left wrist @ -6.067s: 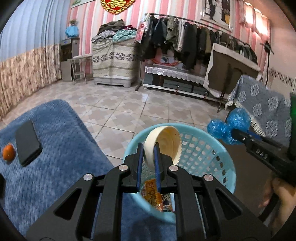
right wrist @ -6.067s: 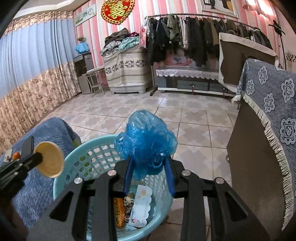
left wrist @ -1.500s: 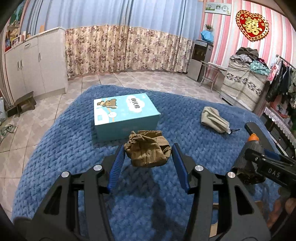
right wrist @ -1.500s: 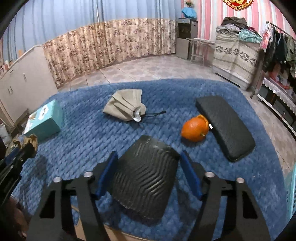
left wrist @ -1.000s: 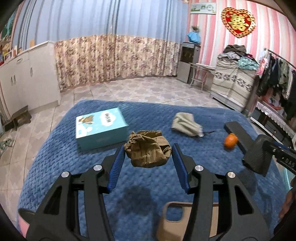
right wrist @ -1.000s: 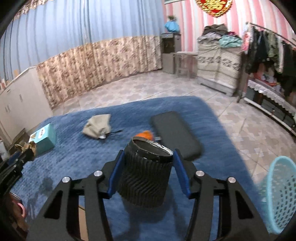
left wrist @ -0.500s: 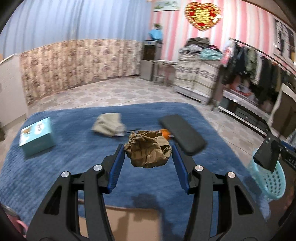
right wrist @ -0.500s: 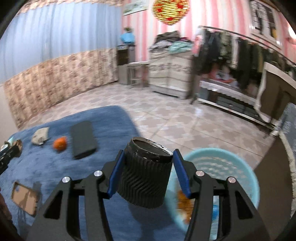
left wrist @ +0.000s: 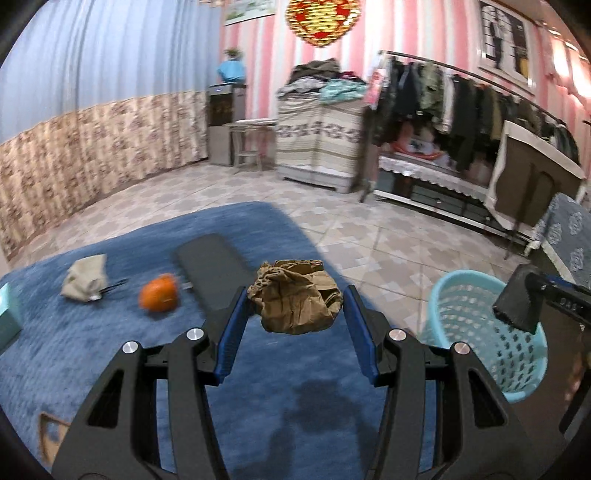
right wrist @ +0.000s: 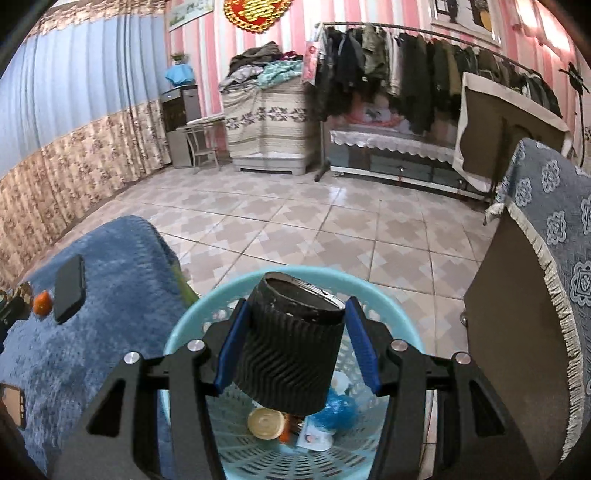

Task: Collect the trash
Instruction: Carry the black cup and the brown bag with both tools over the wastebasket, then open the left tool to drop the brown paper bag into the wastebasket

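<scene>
Blue quilted cover [left wrist: 92,354], tiled floor [right wrist: 295,221], pink striped wall [left wrist: 406,33]

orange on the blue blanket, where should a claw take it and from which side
Grip the orange across its round middle, coming from above with the fingers closing left and right. It lies alone on the blue blanket, but the black pad sits close on its right, so a top approach leaves most room. The view is blurred there.

The basket [right wrist: 177,336] stands on the floor just right of the bed [left wrist: 110,362], with the cup [right wrist: 288,354] held above its opening. On the bed, the pouch [left wrist: 86,275] lies left of the orange [left wrist: 159,297], and the flat pad [left wrist: 210,269] lies right of the orange. The crumpled paper [left wrist: 295,301] hangs over the bed's near edge.
</scene>
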A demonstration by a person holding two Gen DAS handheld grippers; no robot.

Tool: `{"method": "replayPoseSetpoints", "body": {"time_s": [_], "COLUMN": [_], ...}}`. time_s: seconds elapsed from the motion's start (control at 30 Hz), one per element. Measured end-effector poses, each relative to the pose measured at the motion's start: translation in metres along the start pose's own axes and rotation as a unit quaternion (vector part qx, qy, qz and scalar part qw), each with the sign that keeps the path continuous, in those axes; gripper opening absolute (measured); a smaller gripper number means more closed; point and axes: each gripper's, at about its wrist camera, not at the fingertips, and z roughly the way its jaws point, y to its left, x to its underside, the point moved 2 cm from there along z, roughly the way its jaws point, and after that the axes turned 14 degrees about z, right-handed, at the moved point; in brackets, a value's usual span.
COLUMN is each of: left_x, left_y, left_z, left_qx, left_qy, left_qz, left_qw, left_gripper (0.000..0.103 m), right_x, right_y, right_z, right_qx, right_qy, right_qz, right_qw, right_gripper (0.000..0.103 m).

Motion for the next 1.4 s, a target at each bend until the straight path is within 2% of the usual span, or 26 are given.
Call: {"method": "replayPoseSetpoints", "body": {"time_s": [0.37, 0.67, 0.8, 0.93, 1.03, 1.2, 1.4], "left_x": [-0.032, -0.042, -0.043, -0.044, -0.046, -0.048, -0.05], "left_y": [-0.093, -0.157, -0.174, -0.19, -0.192, -0.172, -0.135], "left_z": [0.026, 0.044, 0.053, 0.056, 0.055, 0.054, 0.054], "left_qx": [0.09, 0.121, 0.14, 0.157, 0.14, 0.101, 0.056], "left_qy": [-0.027, -0.032, -0.025, -0.025, -0.031, -0.033, -0.032], "left_qz": [0.032, 0.075, 0.077, 0.085, 0.092, 0.077, 0.052], "left_qw": [0.9951, 0.9893, 0.9868, 0.9836, 0.9854, 0.9913, 0.9966], "left_gripper": [0.051, 0.051, 0.052, 0.057, 0.076, 0.09, 0.097], "right_x": [-0.001, 0.002, 0.002, 0.002, 0.001, 0.001, 0.002], "right_y": [-0.036, -0.064, -0.074, -0.083, -0.084, -0.08, -0.071], "right_z": [0.015, 0.017, 0.017, 0.016, 0.018, 0.02, 0.023], "right_qx": [-0.008, 0.001, 0.007, 0.01, 0.012, 0.014, 0.014], "right_qy": [0.003, -0.003, -0.005, -0.007, -0.005, -0.003, 0.003], "right_qz": [0.05, 0.073, 0.083, 0.092, 0.093, 0.084, 0.071], "right_qw": [0.999, 0.997, 0.997, 0.996, 0.996, 0.996, 0.997], "right_gripper": [0.053, 0.053, 0.053, 0.053, 0.053, 0.053, 0.053]}}
